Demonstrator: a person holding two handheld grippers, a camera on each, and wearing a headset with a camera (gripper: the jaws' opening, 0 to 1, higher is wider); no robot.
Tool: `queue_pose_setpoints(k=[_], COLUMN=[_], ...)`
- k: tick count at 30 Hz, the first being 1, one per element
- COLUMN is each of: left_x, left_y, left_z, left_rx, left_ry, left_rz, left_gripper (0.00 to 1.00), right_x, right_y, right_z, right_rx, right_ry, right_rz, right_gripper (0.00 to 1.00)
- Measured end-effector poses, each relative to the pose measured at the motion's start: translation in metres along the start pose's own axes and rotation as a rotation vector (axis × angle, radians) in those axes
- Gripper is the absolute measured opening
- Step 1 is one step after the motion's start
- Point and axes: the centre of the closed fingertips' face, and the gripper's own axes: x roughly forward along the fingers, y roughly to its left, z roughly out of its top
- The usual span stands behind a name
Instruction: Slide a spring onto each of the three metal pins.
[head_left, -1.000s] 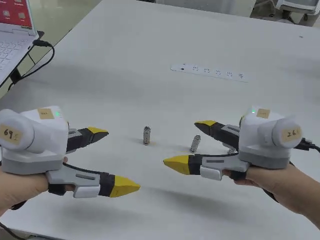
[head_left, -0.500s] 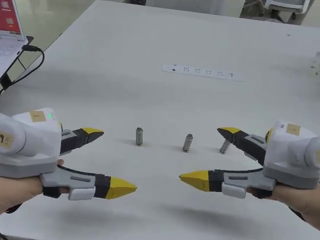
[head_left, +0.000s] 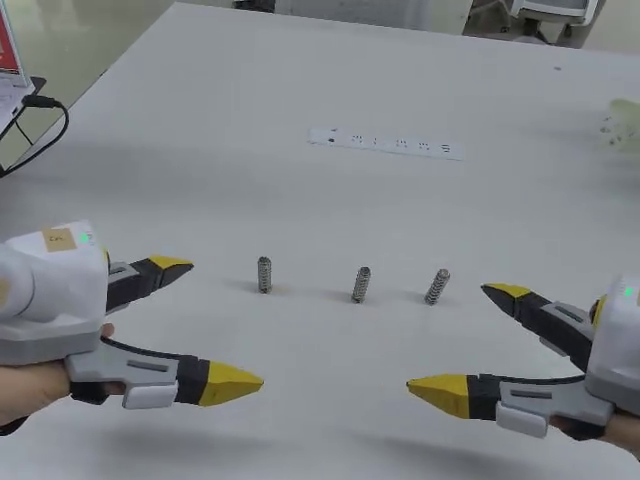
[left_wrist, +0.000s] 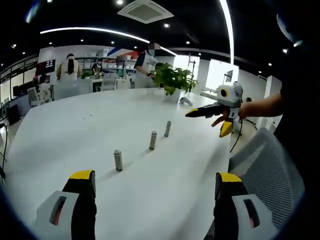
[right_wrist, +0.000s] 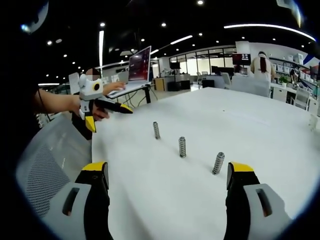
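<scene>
Three springs stand in a row across the white worktop, well apart from one another. The left spring is upright, while the middle spring and the right spring each lean a little to the right (whether a pin runs up inside them is too small to tell).

The left gripper is held in a hand at the near left of the head view and points right toward the row. Its yellow-tipped fingers are spread wide with nothing between them. The far tip lies left of the left spring and apart from it.

The right gripper sits at the near right and points left. Its fingers are also parted wide and empty, and the far tip is near the right spring without touching it. Both grippers hover on the near side of the row.

Beyond the springs a white power strip lies flat on the worktop. At the far left edge there is a sliver of a laptop with a black cable looping down from it. In the left gripper view a potted plant stands past the far end of the worktop.
</scene>
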Motion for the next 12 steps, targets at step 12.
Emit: queue_pose_setpoints(k=[12], left_x=[-0.008], left_y=[0.005], left_z=[0.001], left_rx=[-0.004], left_ry=[-0.006], left_rz=[0.020], left_gripper=[0.98], right_x=[-0.014], right_y=[0.001], right_z=[-0.013], right_rx=[-0.019], right_ry=[0.042], right_rz=[-0.032], right_gripper=[0.99])
